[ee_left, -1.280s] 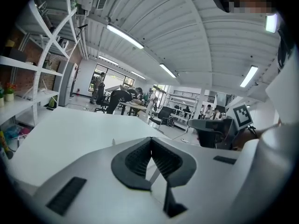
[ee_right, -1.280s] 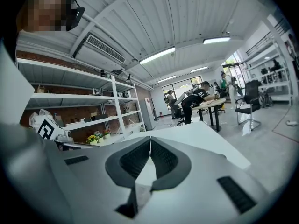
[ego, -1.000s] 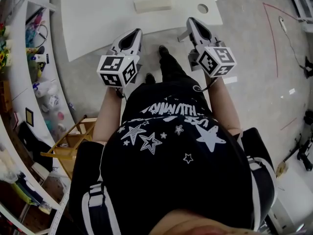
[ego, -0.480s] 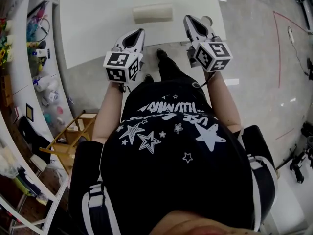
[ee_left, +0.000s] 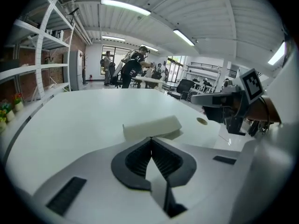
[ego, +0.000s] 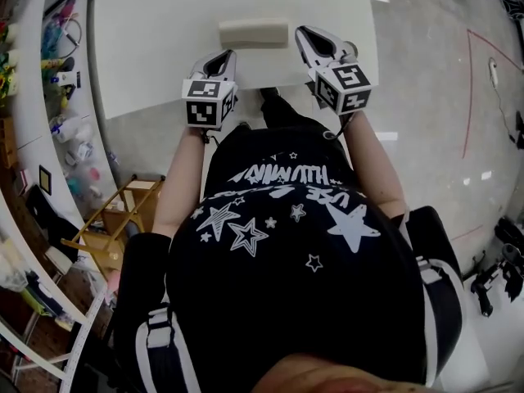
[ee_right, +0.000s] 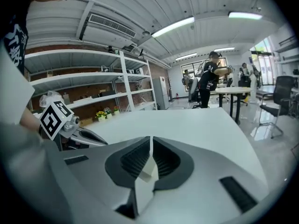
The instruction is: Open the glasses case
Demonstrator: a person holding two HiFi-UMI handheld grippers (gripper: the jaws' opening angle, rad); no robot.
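Both tools have come forward since a second ago: then they hung over the floor short of the bench edge, and now their tips reach out over the white bench [ego: 164, 39], one on each side of the glasses case [ego: 254, 33]. The case sat further up the head view then and now lies closer to the person.

The glasses case is a pale cream, oblong box. It lies flat with its lid down, near the front edge of the bench and with its long side across the view.

The left tool [ego: 223, 54] points at the case's near left corner. In the left gripper view its jaws are pressed together with nothing between them [ee_left: 150, 139], and the case [ee_left: 152, 126] sits just past the tips. I cannot tell whether the tips touch it.

The right tool [ego: 301, 31] lies just beside the right end of the case and angles inward. In the right gripper view its jaws [ee_right: 150, 139] are also closed tip to tip. A pale patch shows through the gap behind the tips, too unclear to name. Each tool appears in the other's view.

A marker cube sits at the back of each tool, left [ego: 209, 101] and right [ego: 344, 87]. A small round hole [ee_left: 202, 121] marks the bench to the right of the case. Shelves [ego: 49, 97] with bottles and small items run along the left of the head view, and a wooden stool [ego: 123, 228] stands on the floor beside them. People [ee_left: 133, 69] stand around another table far across the room.
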